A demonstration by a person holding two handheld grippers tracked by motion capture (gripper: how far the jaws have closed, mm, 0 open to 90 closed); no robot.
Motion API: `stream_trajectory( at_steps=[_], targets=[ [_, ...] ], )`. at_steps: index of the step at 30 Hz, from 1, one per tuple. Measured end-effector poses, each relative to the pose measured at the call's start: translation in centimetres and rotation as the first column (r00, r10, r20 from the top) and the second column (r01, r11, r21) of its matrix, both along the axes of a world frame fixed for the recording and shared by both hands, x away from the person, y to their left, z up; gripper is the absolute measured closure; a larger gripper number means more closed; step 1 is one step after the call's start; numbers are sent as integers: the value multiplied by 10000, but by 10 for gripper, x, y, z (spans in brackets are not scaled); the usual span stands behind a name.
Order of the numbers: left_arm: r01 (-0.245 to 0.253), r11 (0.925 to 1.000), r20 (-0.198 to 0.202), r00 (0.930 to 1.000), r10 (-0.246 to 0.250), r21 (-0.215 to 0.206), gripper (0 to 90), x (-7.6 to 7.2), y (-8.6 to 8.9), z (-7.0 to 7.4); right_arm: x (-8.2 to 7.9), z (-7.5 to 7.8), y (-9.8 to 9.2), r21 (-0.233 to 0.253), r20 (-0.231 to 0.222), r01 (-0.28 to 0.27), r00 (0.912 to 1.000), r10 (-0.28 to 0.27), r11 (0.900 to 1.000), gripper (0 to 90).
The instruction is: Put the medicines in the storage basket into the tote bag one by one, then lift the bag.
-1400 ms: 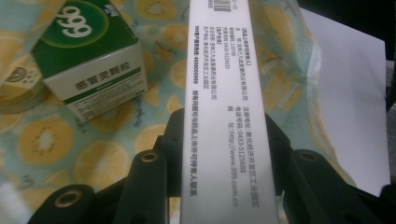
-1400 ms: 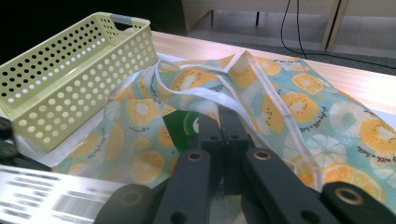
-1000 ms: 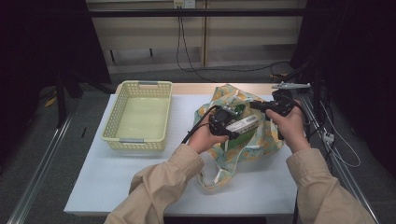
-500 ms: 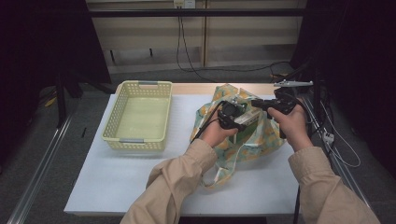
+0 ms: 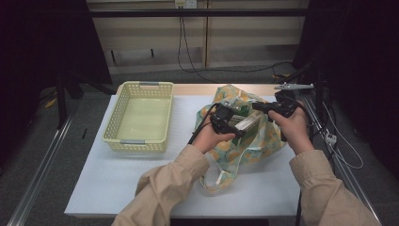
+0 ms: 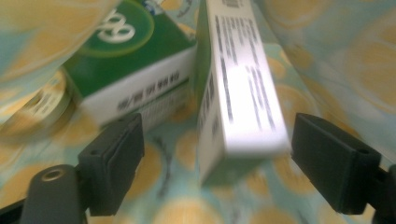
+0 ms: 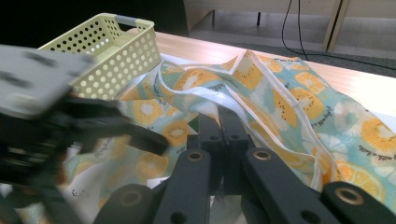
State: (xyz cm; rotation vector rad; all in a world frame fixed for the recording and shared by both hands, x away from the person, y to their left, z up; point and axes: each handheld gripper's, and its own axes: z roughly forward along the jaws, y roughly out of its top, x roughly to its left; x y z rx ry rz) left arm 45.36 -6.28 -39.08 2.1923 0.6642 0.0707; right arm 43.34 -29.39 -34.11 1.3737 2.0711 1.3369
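- Your left gripper (image 6: 219, 163) sits inside the mouth of the soft fruit-print fabric tote bag (image 5: 263, 141), jaws spread wide, with the white-and-green cardboard carton (image 6: 238, 93) standing between them but not yet pinched.
- Your right gripper (image 7: 219, 135) has its jaws pressed together on the bag's white-edged rim, holding the opening up near the table's right side.
- In the high view the carton (image 5: 245, 123) lies in the bag opening, just ahead of the left gripper (image 5: 231, 126) and beside the right gripper (image 5: 263, 106).
- A second green-and-white box (image 6: 140, 70) and a round gold-lidded tin (image 6: 37, 112) rest just behind it in the bag.
- Handling judgement: the carton looks light and stiff, with smooth printed faces that may slip; too much squeeze could dent the walls.
- Take it across the two broad flat faces, near the end closest to you, pads square to the card.
- The bag cloth is limp and will sag if the rim is let go.
- The pale yellow perforated plastic basket (image 5: 141, 117) stands well apart on the table's left, nothing visible in it.
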Motion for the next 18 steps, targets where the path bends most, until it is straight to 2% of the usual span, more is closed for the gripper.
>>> stream_trajectory(
  at_steps=[2,9,14,16,18],
  targets=[
    [-48,9999,114,9999,49,-138,159,-7,17,4,0,-3,1,-46,-31,-35,10000,35,10000,900],
    [-368,9993,288,9989,364,112,133,-23,61,4,-2,-7,5,-100,-116,-1,9999,-1,9999,900],
    [-531,9977,334,9981,517,410,126,-28,79,-5,-2,-7,9,-184,-79,-33,10000,31,9998,900],
    [-735,9957,276,9970,720,562,125,-30,83,-9,-2,-7,9,-167,-70,-32,10000,31,9999,900],
    [-797,9953,234,9966,785,546,130,-31,87,-13,-2,-8,9,-160,-100,-29,9999,27,9999,900]
  ],
)
